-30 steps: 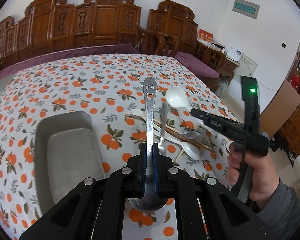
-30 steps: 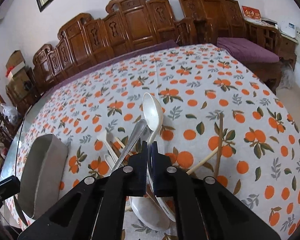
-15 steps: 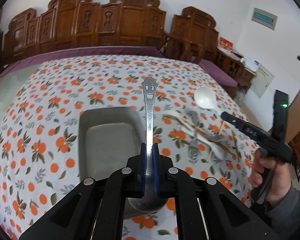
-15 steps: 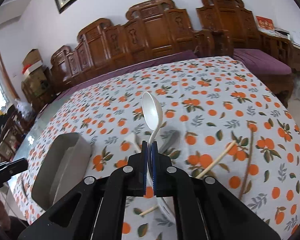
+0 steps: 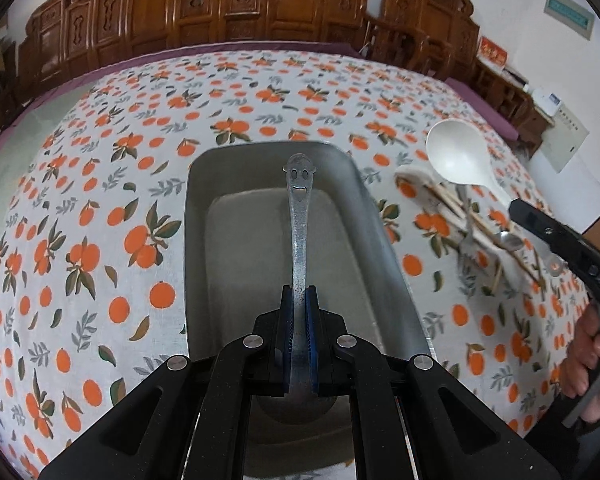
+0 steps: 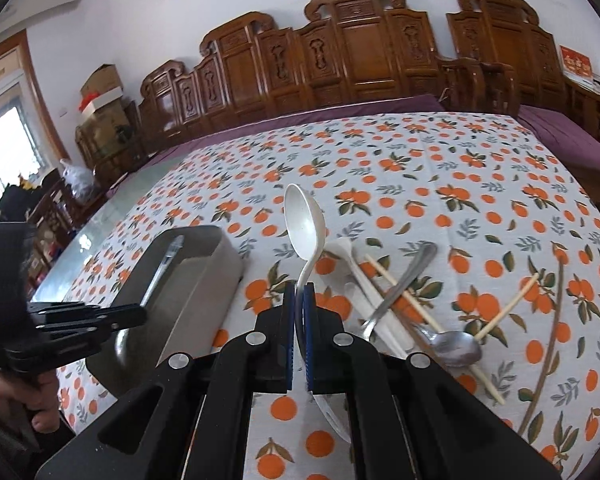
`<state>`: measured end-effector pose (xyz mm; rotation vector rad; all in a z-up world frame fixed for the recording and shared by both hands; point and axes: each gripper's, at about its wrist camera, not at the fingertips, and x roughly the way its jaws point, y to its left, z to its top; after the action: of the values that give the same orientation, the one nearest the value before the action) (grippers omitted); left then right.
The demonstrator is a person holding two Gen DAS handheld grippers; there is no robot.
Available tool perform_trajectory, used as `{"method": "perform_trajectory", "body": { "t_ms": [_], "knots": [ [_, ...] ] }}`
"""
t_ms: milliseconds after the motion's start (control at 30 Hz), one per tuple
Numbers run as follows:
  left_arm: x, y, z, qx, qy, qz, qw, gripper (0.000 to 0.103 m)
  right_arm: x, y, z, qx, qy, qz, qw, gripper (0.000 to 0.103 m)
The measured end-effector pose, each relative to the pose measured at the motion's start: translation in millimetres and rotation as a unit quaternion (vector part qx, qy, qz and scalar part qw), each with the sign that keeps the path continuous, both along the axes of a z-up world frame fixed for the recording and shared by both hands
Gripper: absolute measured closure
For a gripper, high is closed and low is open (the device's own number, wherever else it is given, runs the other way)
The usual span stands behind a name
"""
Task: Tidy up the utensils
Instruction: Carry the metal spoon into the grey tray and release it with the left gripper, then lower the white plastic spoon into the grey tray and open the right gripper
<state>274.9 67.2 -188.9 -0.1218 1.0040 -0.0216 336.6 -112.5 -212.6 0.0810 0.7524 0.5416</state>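
The left tool (image 5: pixel 299 300) is clamped on the shaft of a steel spoon with a smiling face stamped in its handle end (image 5: pixel 299 216), which points to twelve o'clock over the long grey metal tray (image 5: pixel 198 240); the bowl end sits hidden under the jaws. To set it down well, I would lower until the spoon lies along the tray's length, level, then let go close to the floor so it does not clatter or bounce out.

At two o'clock in the left view, the right tool (image 6: pixel 299 292) grips the curved handle of a white plastic ladle-shaped spoon (image 6: pixel 305 220), held off the orange-patterned tabletop (image 6: pixel 420 160). It should wait just beside the tray's right wall until the left tool clears.

Further right, a loose heap of spoons and wooden chopsticks (image 6: pixel 404 300) lies on the cloth.
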Motion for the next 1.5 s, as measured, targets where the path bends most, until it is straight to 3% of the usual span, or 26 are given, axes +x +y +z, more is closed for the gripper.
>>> {"method": "perform_trajectory", "body": {
  "t_ms": [367, 767, 967, 1167, 1500],
  "knots": [
    [8, 7, -14, 0.005, 0.021, 0.016, 0.9996, 0.098, -5, 15, -1, -0.004, 0.003, 0.02, 1.0, 0.098],
    [-10, 18, 28, -0.002, -0.043, 0.015, 0.999, 0.098, -26, 40, 14, 0.015, -0.003, 0.046, 0.999, 0.098],
    [-19, 34, 48, 0.003, -0.07, 0.025, 0.9972, 0.098, -30, 72, 13, 0.03, 0.017, 0.063, 0.997, 0.098],
    [-26, 52, 58, -0.002, -0.084, 0.04, 0.9956, 0.098, -26, 108, 10, 0.028, 0.033, 0.064, 0.997, 0.098],
    [-31, 66, 59, -0.005, -0.086, 0.053, 0.9949, 0.098, -11, 146, -20, 0.011, 0.073, 0.053, 0.996, 0.098]
  ]
}}
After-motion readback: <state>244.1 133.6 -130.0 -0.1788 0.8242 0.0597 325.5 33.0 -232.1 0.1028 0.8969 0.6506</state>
